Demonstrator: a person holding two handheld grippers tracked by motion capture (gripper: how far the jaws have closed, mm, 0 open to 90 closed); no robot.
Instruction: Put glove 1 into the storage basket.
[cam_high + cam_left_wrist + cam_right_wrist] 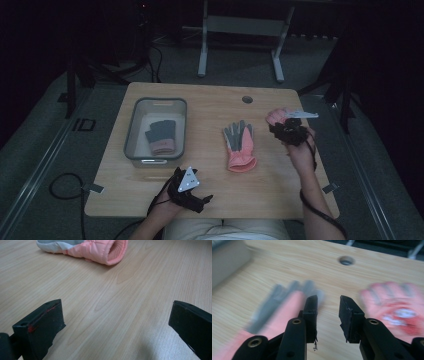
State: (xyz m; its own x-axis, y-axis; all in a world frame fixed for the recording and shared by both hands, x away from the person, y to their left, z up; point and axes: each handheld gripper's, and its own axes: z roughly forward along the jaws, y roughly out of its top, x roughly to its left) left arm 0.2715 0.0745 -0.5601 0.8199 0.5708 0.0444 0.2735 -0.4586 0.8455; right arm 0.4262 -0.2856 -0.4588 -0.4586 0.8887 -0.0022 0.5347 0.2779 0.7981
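On top of the table point(210, 102), seen from the high view, a pink and grey glove point(239, 146) lies flat in the middle. Beyond the left gripper point(206, 199), off to its side, sits a clear bin point(132, 131) with a second glove point(161, 136) inside. The left gripper rests low near the table's near edge. The right gripper point(280, 131) is held up in the right hand point(300, 152), beside the flat glove but not touching it. Something pink and white sits at its far side; I cannot tell what it is.

Left gripper view: the jaws are wide apart with nothing between them. The glove's point(95, 248) pink cuff lies well ahead, with bare wood in front.

Right gripper view: the picture is blurry. The right gripper's point(328, 307) jaws have a small gap and hold nothing. The glove point(279, 310) lies just past the one jaw. A blurry pink shape point(398, 308) lies past the other.

My guess is that the gloves go into the bin, and one is in. Next, a gripper must come down on the flat glove and pinch it.
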